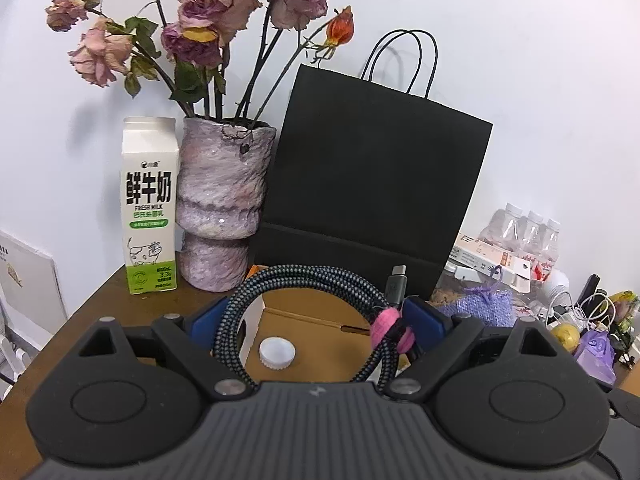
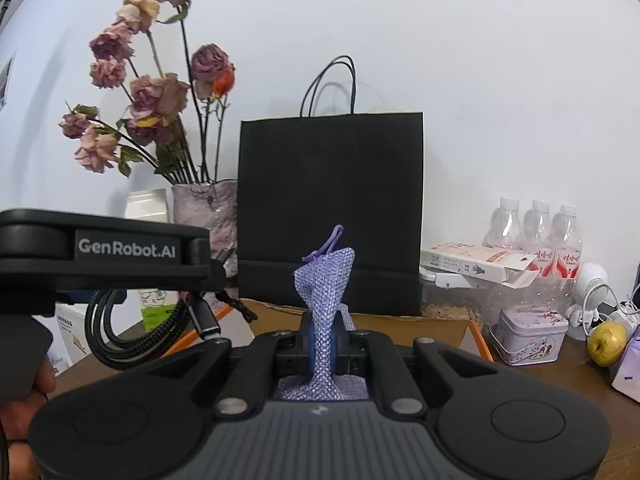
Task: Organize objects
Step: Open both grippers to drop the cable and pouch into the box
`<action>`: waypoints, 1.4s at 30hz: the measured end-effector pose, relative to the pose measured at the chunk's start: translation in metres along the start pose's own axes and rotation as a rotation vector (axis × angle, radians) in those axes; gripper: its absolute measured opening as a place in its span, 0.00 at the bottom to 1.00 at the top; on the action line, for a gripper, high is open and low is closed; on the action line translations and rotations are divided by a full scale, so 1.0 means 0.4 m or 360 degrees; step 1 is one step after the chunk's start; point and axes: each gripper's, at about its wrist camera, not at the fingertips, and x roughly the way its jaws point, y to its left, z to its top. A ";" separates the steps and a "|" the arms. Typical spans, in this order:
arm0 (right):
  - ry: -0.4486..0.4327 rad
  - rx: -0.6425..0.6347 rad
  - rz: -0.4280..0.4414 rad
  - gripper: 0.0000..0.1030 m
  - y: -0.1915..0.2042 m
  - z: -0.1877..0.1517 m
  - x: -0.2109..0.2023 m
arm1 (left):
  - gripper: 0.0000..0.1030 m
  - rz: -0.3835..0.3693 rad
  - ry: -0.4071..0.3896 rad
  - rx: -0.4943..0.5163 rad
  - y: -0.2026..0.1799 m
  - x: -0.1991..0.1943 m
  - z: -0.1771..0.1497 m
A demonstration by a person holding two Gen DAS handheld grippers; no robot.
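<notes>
Closest to the lens in the left view, the left tongs (image 1: 316, 320) stand wide, their blue pads pressing out against a coiled braided cable (image 1: 304, 304) looped between them; a pink tie (image 1: 390, 330) binds the coil by the right pad and a plug sticks up beside it. In the right view the right tongs (image 2: 322, 340) are clamped hard on a small purple mesh pouch (image 2: 324, 284), whose long axis runs upright with its drawstring loop at the top. Directly under the cable lies an open cardboard box (image 1: 308, 344) with a white bottle cap (image 1: 277, 353) on its floor, so the cable's likely drop point is straight down and slightly ahead of the left tongs; the pouch hangs just to the right of it, over the same box's edge. Behind the box on the brown bench (image 1: 100, 312) stand a milk carton (image 1: 149, 208), a vase (image 1: 222, 204) of dried roses and a black paper bag (image 1: 372, 184). Only the left view shows the box's inside and the cap; only the right view shows the cable coil hanging from the side, and a tin (image 2: 532, 336), a pear (image 2: 607, 342) and bottles (image 2: 536, 236) at the right.
</notes>
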 end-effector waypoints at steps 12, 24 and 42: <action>0.0026 0.0004 -0.0034 0.06 -0.031 -0.019 0.078 | 0.91 -0.0028 0.0005 0.0055 -0.011 0.100 -0.004; 0.0057 0.0008 -0.0105 0.08 -0.050 -0.049 0.118 | 0.91 -0.0011 0.0014 0.0081 -0.004 0.153 -0.027; 0.0125 0.0045 -0.0203 1.00 -0.061 -0.050 0.128 | 1.00 0.0013 0.0019 0.0044 0.003 0.157 -0.035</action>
